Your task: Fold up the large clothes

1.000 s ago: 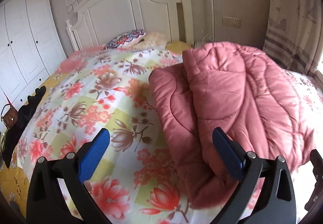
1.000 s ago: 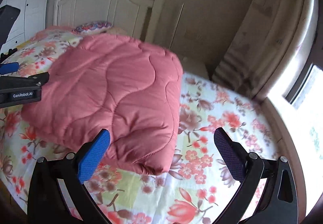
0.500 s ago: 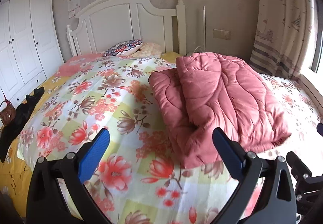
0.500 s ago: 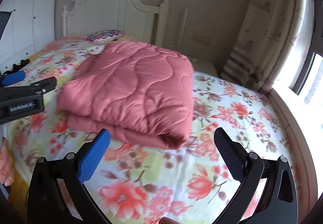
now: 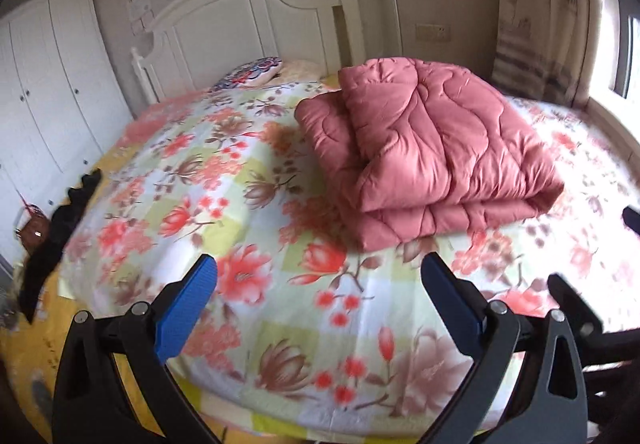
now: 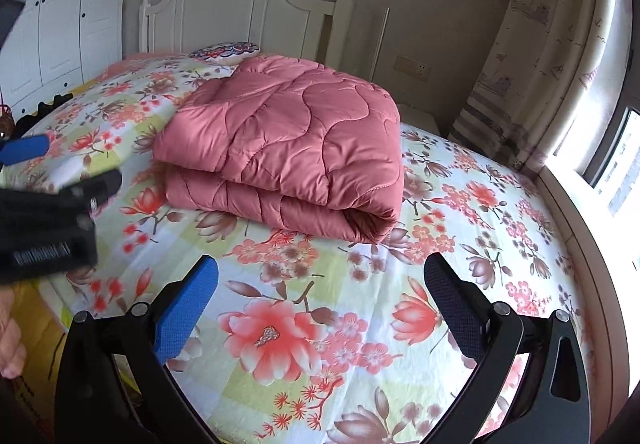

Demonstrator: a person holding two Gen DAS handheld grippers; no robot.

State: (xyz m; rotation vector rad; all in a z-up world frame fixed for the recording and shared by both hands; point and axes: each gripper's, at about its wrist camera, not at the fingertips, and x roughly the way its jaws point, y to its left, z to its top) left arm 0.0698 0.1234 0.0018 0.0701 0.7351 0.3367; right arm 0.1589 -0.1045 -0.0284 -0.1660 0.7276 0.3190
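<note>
Pink quilt (image 6: 288, 148), puffy satin-sheen fabric stitched in wavy lines, folded into a thick rectangular stack on the bed (image 6: 360, 344), toward the headboard (image 6: 224, 4) half. Rounded fold edge facing the foot of the bed in the right wrist view, layered ends showing at its near right corner; long axis running roughly from foot toward headboard, skewed a little to the left. In the left wrist view a lower layer (image 5: 324, 132) sticking out to the left from under the top one. Bedspread smooth cotton-like, printed with coral and brown flowers on pale green and white squares. Headboard white, panelled, arched. Patterned pillow (image 5: 252, 74) by the headboard, just behind the quilt. White wardrobe (image 5: 52, 84) on the left; dark garment (image 5: 60, 228) draped over the left edge of the bed. Striped curtain (image 6: 532, 84) on the right.

Left gripper (image 5: 320, 304) spread wide, blue pads (image 5: 188, 304) holding nothing, well short of the quilt. Right gripper (image 6: 320, 304) likewise gaping and empty, above the foot of the bed
</note>
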